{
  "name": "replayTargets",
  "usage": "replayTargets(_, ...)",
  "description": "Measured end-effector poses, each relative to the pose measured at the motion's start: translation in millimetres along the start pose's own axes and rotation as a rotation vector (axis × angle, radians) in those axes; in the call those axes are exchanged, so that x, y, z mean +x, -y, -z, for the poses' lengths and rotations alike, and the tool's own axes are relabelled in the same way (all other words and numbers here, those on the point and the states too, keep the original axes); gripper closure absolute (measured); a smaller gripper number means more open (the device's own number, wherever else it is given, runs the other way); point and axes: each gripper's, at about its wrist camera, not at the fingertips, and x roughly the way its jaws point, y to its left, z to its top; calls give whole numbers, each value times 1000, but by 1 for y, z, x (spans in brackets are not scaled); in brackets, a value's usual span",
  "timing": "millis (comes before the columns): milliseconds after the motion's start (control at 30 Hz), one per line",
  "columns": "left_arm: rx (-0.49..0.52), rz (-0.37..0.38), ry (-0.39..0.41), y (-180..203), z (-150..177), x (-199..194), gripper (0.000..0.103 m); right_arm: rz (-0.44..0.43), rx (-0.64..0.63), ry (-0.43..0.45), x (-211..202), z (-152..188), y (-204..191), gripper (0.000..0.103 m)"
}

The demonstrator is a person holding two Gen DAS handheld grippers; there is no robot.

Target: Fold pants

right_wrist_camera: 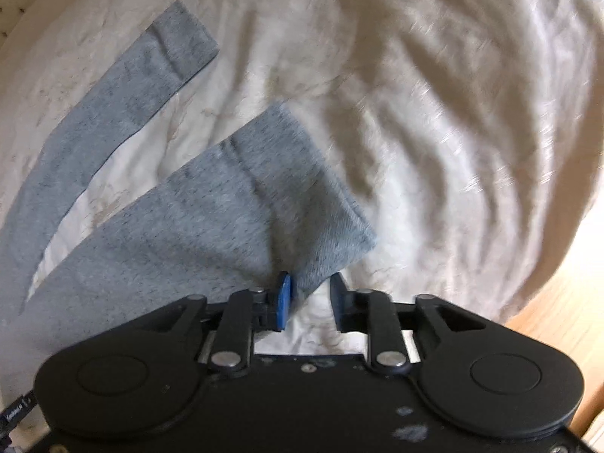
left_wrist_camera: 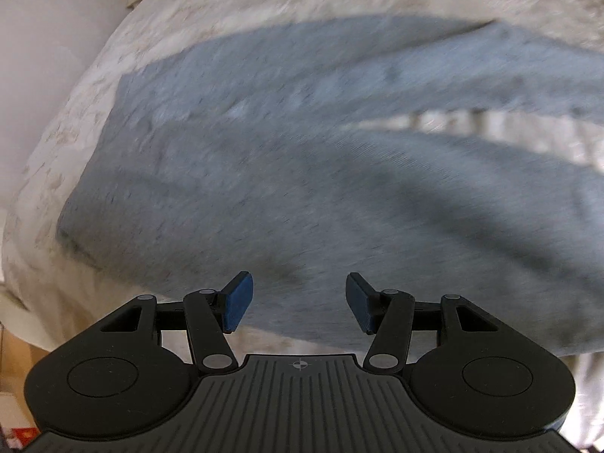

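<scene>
Left wrist view: the grey pants (left_wrist_camera: 302,173) lie flat on a cream bedsheet (left_wrist_camera: 158,22), waistband end toward the bed's left edge, legs running away to the right. The long axis goes left to right across the bed, and a strip of sheet shows between the two legs. The left gripper (left_wrist_camera: 300,300) hangs over the near edge of the pants with its jaws spread wide, holding nothing.

In the right wrist view both legs point up and to the right toward their cuffs. The right gripper (right_wrist_camera: 311,298) sits at the near leg's cuff (right_wrist_camera: 313,196), jaws partly parted; its left pad (right_wrist_camera: 284,302) touches the cloth edge, and a real grip cannot be told.
</scene>
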Motion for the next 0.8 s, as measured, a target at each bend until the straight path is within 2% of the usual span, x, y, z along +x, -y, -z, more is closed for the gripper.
replayTargets(133,31,-3,-115,-18,10,39,49,38,-6,71,-16,-5,-14,76)
replayTargets(300,72,63,-214,-46,18,58,48,-27,-5,116,-43,-4,-53,72)
replayTargets(400,80,76,-302,-63,21,66,52,-64,-40,126,-44,-2,-99,72)
replayTargets(433,77,98,-300,-68,20,62,61,-79,-54,126,-43,-1,-116,72)
replayTargets(467,82,125,-286,-74,17,55,66,-93,-64,123,-43,-2,-131,71)
replayTargets(567,124,169,-167,-89,-3,27,66,-137,-90,120,-39,-5,-172,70)
replayTargets(633,121,183,-71,-99,-24,11,65,-155,-110,123,-35,-8,-199,69)
replayTargets(800,89,219,88,-116,-84,-6,65,-185,-110,106,-20,-36,-254,67)
